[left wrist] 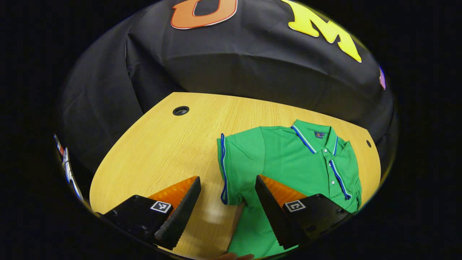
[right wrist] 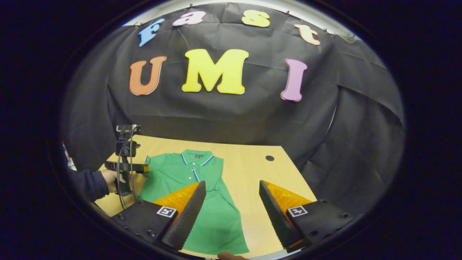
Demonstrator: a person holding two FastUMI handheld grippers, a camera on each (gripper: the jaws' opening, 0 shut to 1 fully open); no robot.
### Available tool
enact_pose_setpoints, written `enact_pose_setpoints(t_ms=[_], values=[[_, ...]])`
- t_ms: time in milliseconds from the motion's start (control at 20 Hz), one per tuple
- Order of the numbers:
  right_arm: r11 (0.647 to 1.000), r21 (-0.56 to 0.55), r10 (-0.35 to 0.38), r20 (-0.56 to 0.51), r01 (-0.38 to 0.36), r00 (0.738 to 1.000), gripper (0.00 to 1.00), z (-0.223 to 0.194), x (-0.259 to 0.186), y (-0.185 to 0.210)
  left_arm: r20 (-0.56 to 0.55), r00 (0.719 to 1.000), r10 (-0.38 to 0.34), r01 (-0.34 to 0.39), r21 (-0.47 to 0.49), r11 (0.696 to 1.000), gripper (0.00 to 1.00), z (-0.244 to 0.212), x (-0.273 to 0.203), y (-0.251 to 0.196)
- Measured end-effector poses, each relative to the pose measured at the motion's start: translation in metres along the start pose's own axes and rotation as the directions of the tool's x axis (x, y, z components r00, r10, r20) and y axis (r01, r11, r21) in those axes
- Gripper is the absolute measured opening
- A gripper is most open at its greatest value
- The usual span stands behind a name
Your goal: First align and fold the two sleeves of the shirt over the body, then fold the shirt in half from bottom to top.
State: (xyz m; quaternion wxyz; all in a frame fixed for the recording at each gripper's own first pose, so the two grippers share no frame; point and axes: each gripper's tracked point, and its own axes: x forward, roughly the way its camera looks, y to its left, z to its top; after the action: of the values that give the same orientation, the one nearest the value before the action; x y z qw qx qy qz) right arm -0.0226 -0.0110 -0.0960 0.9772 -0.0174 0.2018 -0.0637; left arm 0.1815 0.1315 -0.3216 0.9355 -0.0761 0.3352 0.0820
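Shirt (left wrist: 288, 162), a green polo with blue-and-white trim, lies flat on a wooden table (left wrist: 162, 144), collar (left wrist: 314, 135) toward the black booth wall (left wrist: 234, 68). In the left gripper view it spreads ahead and to the right of the left gripper (left wrist: 228, 187), whose fingers stand well apart with nothing between them but table and the shirt's edge; one sleeve (left wrist: 234, 162), its cuff striped blue, sits just ahead of the gap, and the right-hand finger overlaps the shirt body in the picture, though contact cannot be judged. A round hole (left wrist: 181, 110) in the table lies farther ahead to the left.

In the right gripper view the shirt (right wrist: 213, 216) lies ahead and left of the right gripper (right wrist: 232, 191), fingers also spread wide and holding nothing, the hem running below its left finger. Bare table (right wrist: 252, 173) shows through the gap. Farther off to the left, a hand (right wrist: 110, 178) in a dark sleeve (right wrist: 85, 184) holds the left gripper (right wrist: 139, 168) just beside the shirt's sleeve.
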Motion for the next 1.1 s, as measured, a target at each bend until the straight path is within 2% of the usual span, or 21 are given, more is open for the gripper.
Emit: enact_pose_setpoints(t_ms=[250, 400, 450, 550, 600, 650, 850, 900, 1000, 1100], values=[[1.000, 0.006, -0.016, -0.002, 0.016, 1.000, 0.94, 0.005, 0.002, -0.003, -0.087, 0.996, -0.017, 0.013, -0.046, 0.999, 0.85, -0.007, 0.021, 0.000], [0.999, 0.032, -0.001, -0.011, 0.001, 1.000, 0.94, 0.006, 0.008, 0.003, -0.133, 0.990, -0.039, 0.026, -0.095, 0.995, 0.70, -0.012, 0.026, -0.004], [0.999, 0.039, 0.003, -0.012, -0.003, 1.000, 0.94, 0.007, 0.009, 0.004, -0.135, 0.990, -0.044, 0.031, -0.099, 0.995, 0.68, -0.011, 0.026, -0.004], [0.999, 0.040, 0.012, -0.004, -0.012, 1.000, 0.94, 0.010, 0.013, 0.007, -0.146, 0.989, -0.036, 0.023, -0.089, 0.996, 0.61, -0.012, 0.027, -0.001], [0.999, 0.037, 0.016, 0.001, -0.016, 1.000, 0.94, 0.012, 0.013, 0.008, -0.148, 0.988, -0.033, 0.021, -0.083, 0.996, 0.48, -0.012, 0.027, 0.000], [0.999, 0.037, 0.020, 0.007, -0.021, 1.000, 0.95, 0.014, 0.014, 0.008, -0.154, 0.988, -0.031, 0.019, -0.077, 0.997, 0.53, -0.012, 0.028, 0.001], [0.998, 0.048, 0.029, 0.003, -0.029, 1.000, 0.94, 0.012, 0.017, 0.007, -0.178, 0.984, -0.020, 0.012, -0.046, 0.999, 0.35, -0.015, 0.027, 0.007], [0.998, 0.049, 0.028, 0.002, -0.028, 1.000, 0.94, 0.010, 0.018, 0.005, -0.186, 0.982, -0.018, 0.011, -0.039, 0.999, 0.26, -0.014, 0.027, 0.009], [0.998, 0.055, 0.025, -0.001, -0.025, 1.000, 0.94, 0.009, 0.020, 0.001, -0.198, 0.980, -0.017, 0.012, -0.030, 0.999, 0.16, -0.014, 0.027, 0.011], [0.998, 0.062, 0.025, -0.004, -0.025, 1.000, 0.94, 0.007, 0.020, -0.001, -0.209, 0.978, -0.020, 0.015, -0.026, 1.000, 0.10, -0.014, 0.026, 0.011]])
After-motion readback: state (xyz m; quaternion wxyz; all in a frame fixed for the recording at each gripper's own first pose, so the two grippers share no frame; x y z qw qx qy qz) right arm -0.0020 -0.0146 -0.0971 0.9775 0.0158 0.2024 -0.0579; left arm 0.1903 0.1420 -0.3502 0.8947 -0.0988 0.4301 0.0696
